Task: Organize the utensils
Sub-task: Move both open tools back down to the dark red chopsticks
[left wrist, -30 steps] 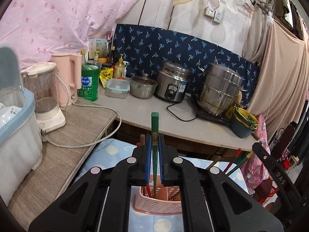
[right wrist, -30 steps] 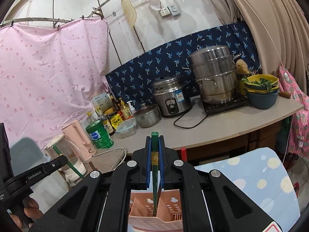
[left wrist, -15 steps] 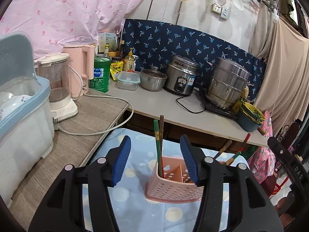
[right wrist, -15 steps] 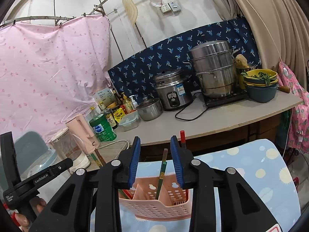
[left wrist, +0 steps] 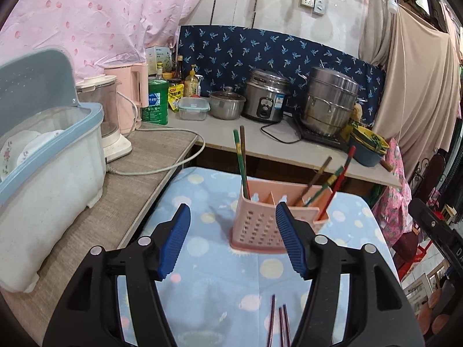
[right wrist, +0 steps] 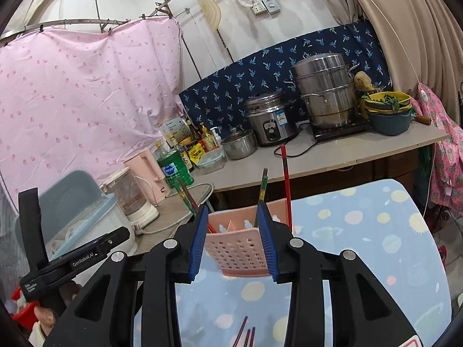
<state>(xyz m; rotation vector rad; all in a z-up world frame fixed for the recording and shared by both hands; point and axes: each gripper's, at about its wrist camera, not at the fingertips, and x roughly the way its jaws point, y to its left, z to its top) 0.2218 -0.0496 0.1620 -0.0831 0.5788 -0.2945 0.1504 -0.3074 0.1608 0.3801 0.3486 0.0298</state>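
Observation:
A pink perforated utensil holder (left wrist: 264, 219) stands on the blue dotted cloth (left wrist: 208, 283); it also shows in the right wrist view (right wrist: 238, 250). A green chopstick (left wrist: 240, 163) and a brown one stand in its left compartment. Brown, green and red chopsticks (left wrist: 337, 179) lean in the right compartment. My left gripper (left wrist: 233, 240) is open and empty, just in front of the holder. My right gripper (right wrist: 233, 243) is open and empty, its blue pads either side of the holder. Loose dark chopsticks (left wrist: 279, 326) lie on the cloth below the grippers, also seen in the right wrist view (right wrist: 246, 334).
A white and blue dish bin (left wrist: 43, 173) with plates sits at left. A blender (left wrist: 110, 127), pink kettle (left wrist: 130, 98) and cable lie on the side counter. The back counter holds a rice cooker (left wrist: 266, 99), steamer pot (left wrist: 330, 104), bowls and bottles.
Both grippers opened, each letting go of a green chopstick into the holder, then drew back from it. The holder now appears farther ahead and the loose chopsticks came into view.

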